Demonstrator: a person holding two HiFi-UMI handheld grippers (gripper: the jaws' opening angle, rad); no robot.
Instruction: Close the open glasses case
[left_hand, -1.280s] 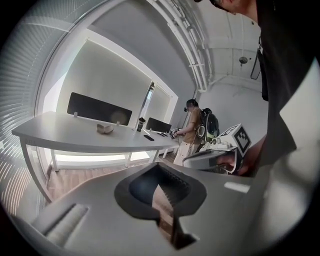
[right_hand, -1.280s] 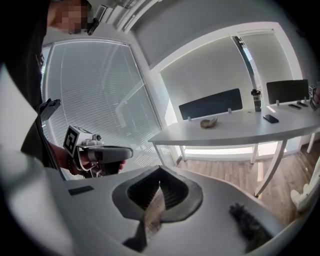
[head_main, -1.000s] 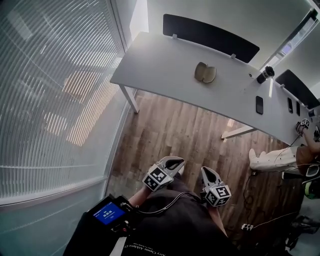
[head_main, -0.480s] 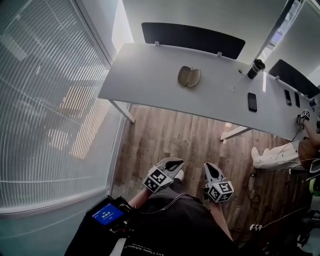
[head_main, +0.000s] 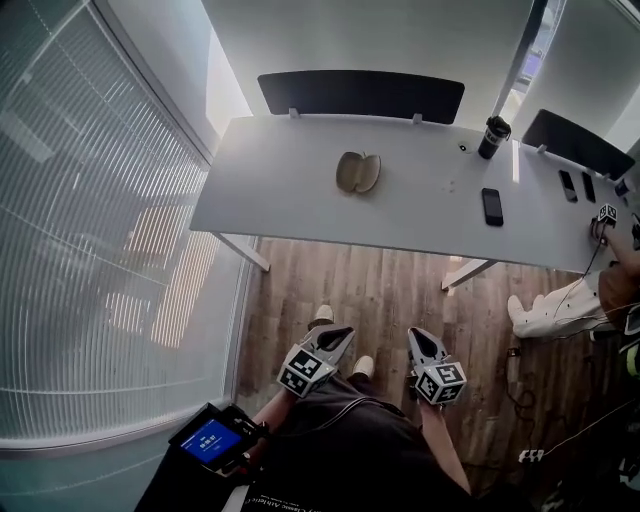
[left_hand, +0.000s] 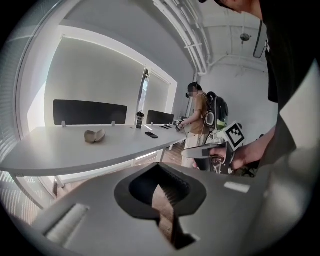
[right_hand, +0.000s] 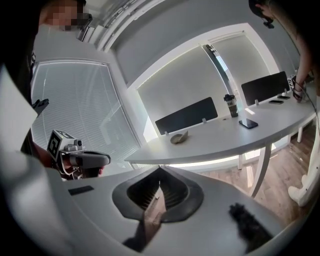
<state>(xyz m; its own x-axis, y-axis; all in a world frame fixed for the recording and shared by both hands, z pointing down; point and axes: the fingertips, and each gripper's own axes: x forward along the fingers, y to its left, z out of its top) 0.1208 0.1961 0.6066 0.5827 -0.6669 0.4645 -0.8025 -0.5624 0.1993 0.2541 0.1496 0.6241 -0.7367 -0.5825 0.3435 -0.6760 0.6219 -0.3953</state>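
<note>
Now the open glasses case (head_main: 358, 172) looks nearer; left gripper (head_main: 340, 335) and right gripper (head_main: 419, 337) stay closed, empty.

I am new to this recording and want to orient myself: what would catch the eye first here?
The open beige clamshell glasses case lies near the middle of the long white table. The left tool and right tool, both shut and empty, hang low over the wooden floor, far from it.

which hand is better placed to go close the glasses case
Left, narrowly. The open glasses case lies on the table almost straight ahead of the left tongs; the right tongs sit further to its side. Both are shut, empty and far off.
</note>
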